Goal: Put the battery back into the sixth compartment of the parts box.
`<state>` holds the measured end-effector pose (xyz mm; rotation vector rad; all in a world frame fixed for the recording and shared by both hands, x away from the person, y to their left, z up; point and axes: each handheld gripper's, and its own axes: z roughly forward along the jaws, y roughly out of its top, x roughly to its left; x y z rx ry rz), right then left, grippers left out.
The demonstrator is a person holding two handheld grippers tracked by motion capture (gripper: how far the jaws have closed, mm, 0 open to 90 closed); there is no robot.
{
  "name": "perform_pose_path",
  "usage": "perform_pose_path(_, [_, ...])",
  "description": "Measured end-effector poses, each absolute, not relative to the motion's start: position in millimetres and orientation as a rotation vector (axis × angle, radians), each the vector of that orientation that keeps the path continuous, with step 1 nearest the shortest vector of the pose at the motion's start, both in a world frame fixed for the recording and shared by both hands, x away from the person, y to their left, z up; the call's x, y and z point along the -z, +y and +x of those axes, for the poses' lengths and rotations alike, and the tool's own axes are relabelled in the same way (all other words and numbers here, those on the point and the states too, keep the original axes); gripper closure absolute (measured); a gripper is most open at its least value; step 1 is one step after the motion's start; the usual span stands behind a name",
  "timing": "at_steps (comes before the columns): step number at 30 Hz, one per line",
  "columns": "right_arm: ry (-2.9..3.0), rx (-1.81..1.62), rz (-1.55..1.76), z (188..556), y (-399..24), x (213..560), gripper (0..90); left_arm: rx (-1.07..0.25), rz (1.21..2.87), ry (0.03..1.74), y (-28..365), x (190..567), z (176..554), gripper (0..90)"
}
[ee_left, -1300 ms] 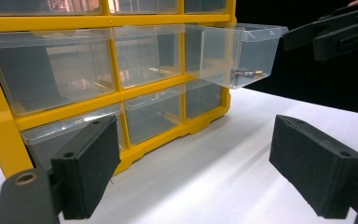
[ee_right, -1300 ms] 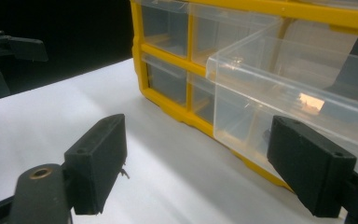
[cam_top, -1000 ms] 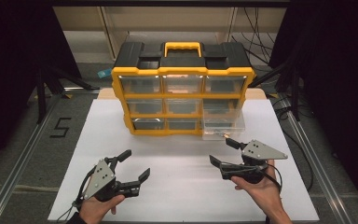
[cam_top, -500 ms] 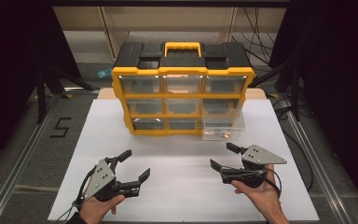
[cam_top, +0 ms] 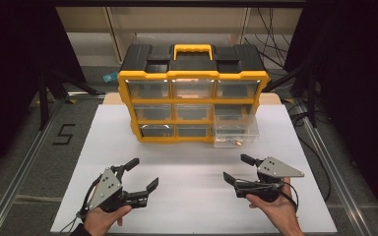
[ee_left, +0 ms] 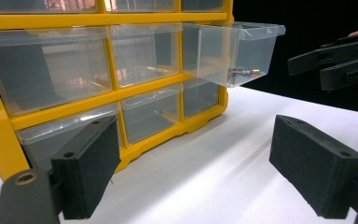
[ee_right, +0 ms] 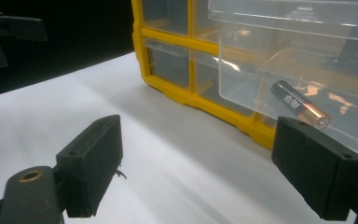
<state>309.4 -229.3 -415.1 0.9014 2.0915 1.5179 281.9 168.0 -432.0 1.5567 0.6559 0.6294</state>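
Fingers of the right gripper (cam_top: 239, 169) and left gripper (cam_top: 137, 174) are held wide apart, empty; the pulled-out drawer (cam_top: 236, 131) could be bumped, and its battery (ee_right: 300, 104) rolled about.

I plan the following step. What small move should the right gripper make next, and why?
Probably move the right gripper forward toward the pulled-out clear drawer. Its jaws are open and empty, and the drawer, holding a battery, stands open directly ahead.

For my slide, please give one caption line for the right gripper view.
Open right gripper faces a pulled-out clear drawer holding one battery.
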Motion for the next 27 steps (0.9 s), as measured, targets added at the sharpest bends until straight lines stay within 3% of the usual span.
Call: perform_pose_path(27, [2.075,-1.518,0.929,297.1,-238.5,420.4,16.3,-0.62,1.572,0.647,166.4,432.9,280.6,15.6])
